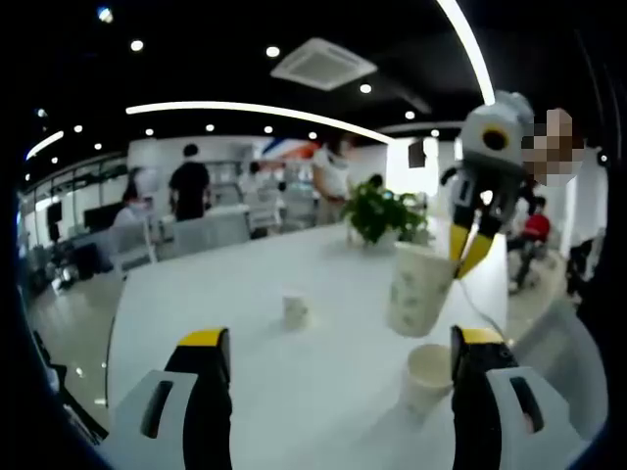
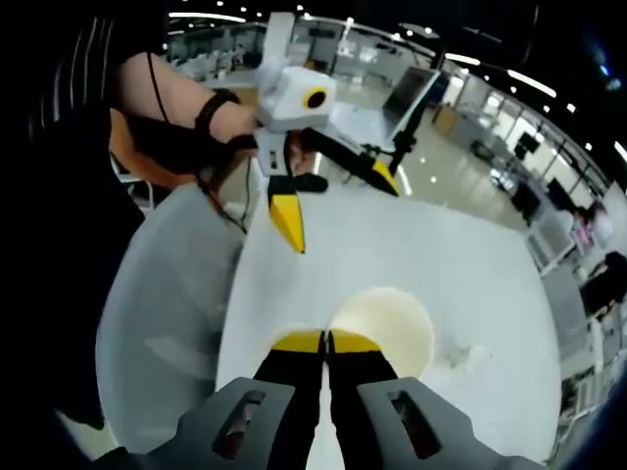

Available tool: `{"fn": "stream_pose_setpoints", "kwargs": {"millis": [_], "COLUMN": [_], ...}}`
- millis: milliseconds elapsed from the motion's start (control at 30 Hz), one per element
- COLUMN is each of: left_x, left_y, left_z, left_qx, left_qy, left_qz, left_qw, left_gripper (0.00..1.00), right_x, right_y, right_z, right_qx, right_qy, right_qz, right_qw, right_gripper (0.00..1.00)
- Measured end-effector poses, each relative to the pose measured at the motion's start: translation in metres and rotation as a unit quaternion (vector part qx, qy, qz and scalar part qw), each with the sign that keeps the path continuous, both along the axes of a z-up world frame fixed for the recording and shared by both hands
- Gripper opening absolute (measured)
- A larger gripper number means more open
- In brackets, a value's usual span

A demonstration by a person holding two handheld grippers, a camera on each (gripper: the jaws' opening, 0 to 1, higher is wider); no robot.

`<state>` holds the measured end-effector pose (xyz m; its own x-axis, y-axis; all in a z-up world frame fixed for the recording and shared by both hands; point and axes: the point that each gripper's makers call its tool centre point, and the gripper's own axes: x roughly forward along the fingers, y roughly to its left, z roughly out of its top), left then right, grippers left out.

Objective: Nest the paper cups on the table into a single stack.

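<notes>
Midway: we are pinching the lifted cup (image 1: pixel 418 288) by its rim in the right gripper (image 2: pixel 327 341), above the standing cup (image 1: pixel 428 372) near the table's (image 1: pixel 294 392) right edge. Left gripper (image 1: pixel 333 338) is hanging spread, empty. Small far cup (image 1: pixel 295 310) mid-table is waiting unstacked.

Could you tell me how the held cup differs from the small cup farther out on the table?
The held cup hangs tilted in the right gripper, above another cup; the small cup stands upright on the table. The held cup looks larger and bears a greenish print. Both are pale paper cups.
</notes>
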<state>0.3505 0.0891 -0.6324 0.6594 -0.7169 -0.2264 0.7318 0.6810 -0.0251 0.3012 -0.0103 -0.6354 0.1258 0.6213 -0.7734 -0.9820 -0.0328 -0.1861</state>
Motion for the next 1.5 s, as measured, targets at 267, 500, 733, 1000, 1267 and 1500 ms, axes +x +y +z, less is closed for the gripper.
{"fn": "stream_pose_setpoints", "kwargs": {"millis": [267,500,733,1000,1267,1500], "left_x": [0.002,0.003,0.002,0.001,0.000,-0.001], "left_y": [0.005,0.005,0.005,0.008,0.011,0.013], "left_z": [-0.001,-0.002,-0.004,-0.008,-0.016,-0.021], "left_qx": [-0.001,-0.002,-0.002,0.001,0.006,0.015], "left_qy": [0.002,0.002,0.004,0.006,0.014,0.020], "left_qz": [0.005,0.006,0.006,0.012,0.017,0.018], "left_qw": [1.0000,1.0000,1.0000,0.9999,0.9997,0.9995], "left_gripper": [0.93,0.93,0.93,0.93,0.93,0.93], "right_x": [-0.010,-0.018,-0.021,-0.026,-0.023,-0.028], "right_y": [-0.006,-0.007,-0.010,-0.011,-0.013,-0.004], "right_z": [-0.014,-0.023,-0.029,-0.034,-0.038,-0.040], "right_qx": [-0.009,-0.014,-0.021,-0.027,-0.035,-0.031], "right_qy": [0.015,0.026,0.029,0.029,0.020,0.029], "right_qz": [-0.001,0.000,0.001,0.004,0.008,0.011], "right_qw": [0.9998,0.9996,0.9994,0.9992,0.9992,0.9990], "right_gripper": [0.00,0.00,0.00,0.00,0.00,0.00]}}
